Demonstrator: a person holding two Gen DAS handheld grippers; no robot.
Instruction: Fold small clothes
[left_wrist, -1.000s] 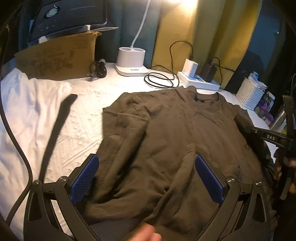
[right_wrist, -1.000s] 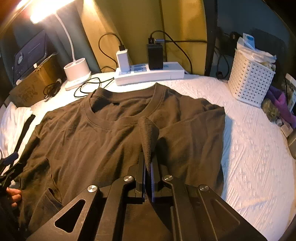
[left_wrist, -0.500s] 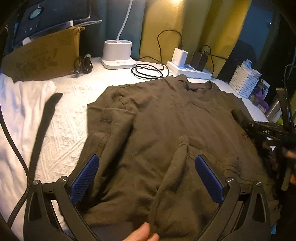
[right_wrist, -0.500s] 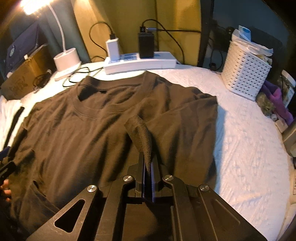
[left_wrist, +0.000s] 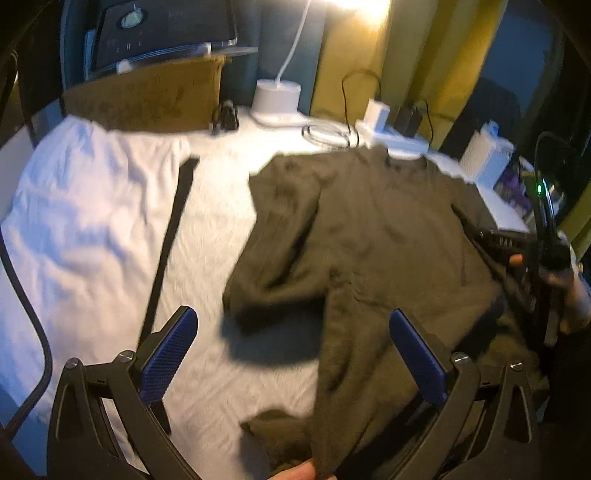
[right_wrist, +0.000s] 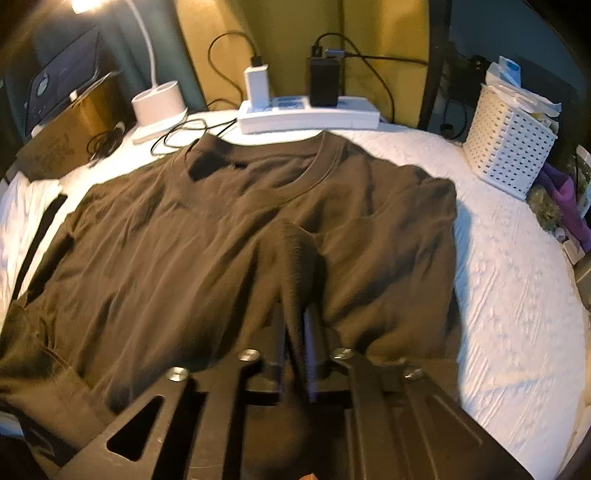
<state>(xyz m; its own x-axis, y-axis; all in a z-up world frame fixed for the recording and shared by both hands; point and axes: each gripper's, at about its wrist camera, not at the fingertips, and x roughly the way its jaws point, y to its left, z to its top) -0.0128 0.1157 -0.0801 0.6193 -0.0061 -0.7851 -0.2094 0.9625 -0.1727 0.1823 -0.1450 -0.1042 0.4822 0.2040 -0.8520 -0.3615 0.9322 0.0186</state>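
On white-covered surface (right_wrist: 517, 295) lay brown T-shirt (right_wrist: 184, 258), collar twd power strip (right_wrist: 306, 116). Right tongs (right_wrist: 295, 325) were opening, shirt fold btwn them. Left tongs (left_wrist: 291, 354) spread wide, gripping nothing, above shirt's edge.

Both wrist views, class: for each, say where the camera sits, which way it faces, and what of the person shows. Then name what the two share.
Left wrist: sits behind the open left gripper, looking down across the bedspread at the brown T-shirt; a fingertip shows at the bottom edge.
Right wrist: sits behind the right gripper, jaws opening around a shirt fold, facing the collar and power strip.
Shared: shirt, lamp base, white basket.
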